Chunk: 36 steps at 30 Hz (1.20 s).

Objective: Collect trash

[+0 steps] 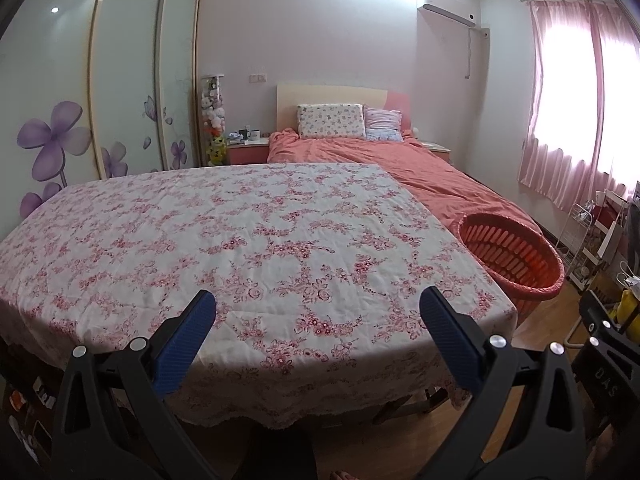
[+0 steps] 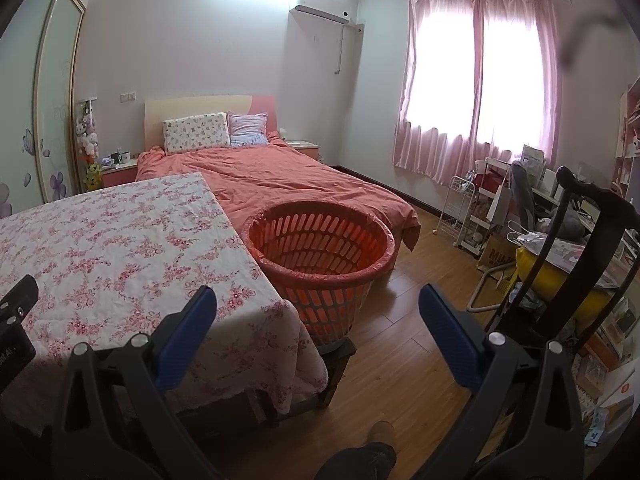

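Both claws, left (image 1: 318, 320) and right (image 2: 318, 316), gape empty above the bare table (image 1: 240, 232), the basket (image 2: 320, 256) beside it placed ready for trash.

"das" reads on the right gripper's black body (image 1: 606, 386) at 4 o'clock in the left wrist view. "mu" shows on a cardboard box (image 2: 496, 258) at 3 o'clock, rest hidden. other lettering too blurred.
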Available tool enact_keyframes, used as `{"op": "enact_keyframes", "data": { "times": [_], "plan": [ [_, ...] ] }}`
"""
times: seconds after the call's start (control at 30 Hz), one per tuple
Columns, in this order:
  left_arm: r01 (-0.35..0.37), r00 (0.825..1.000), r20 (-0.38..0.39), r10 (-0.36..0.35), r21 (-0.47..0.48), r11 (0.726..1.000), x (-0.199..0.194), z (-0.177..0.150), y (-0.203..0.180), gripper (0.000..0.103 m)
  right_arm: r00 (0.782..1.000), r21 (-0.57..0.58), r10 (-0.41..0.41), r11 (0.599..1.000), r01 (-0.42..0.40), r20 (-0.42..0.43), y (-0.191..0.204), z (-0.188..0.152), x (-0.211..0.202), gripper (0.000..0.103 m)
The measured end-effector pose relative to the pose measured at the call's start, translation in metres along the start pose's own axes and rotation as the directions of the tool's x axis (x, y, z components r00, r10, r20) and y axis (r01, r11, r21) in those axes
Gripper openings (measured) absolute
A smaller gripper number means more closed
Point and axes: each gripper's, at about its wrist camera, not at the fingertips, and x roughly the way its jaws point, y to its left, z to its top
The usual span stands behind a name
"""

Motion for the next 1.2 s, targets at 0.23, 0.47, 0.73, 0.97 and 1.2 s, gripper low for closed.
{"op": "enact_keyframes", "data": {
  "times": [0.23,0.47,0.73,0.97,1.2],
  "plan": [
    [-0.022,1.000,0.010,0.023,-0.012,1.000,-0.0022,0.0016,0.0017,0.100,1.000,0.001,0.000,1.000,0.000,-0.002,-0.0002,-0.0004,0.0003,0.099],
    [-0.023,1.000,0.010,0.023,-0.019,1.000,-0.0027,0.0020,0.0020,0.100,1.000,0.001,0.001,1.000,-0.001,-0.001,-0.0007,-0.0002,0.0003,0.099],
    [-0.025,1.000,0.008,0.025,-0.016,1.000,-0.0031,0.0019,0.0018,0.100,1.000,0.001,0.001,1.000,-0.001,-0.001,-0.0011,0.0002,0.0001,0.099],
    [-0.022,1.000,0.006,0.023,-0.018,1.000,-0.0030,0.0018,0.0015,0.100,1.000,0.004,-0.002,1.000,0.002,0.001,-0.0014,-0.0004,-0.0013,0.099],
    [-0.020,1.000,-0.001,0.020,-0.015,1.000,-0.0018,-0.0011,0.0007,0.100,1.000,0.009,-0.006,1.000,0.006,0.001,-0.0024,-0.0002,-0.0026,0.099]
  ]
}}
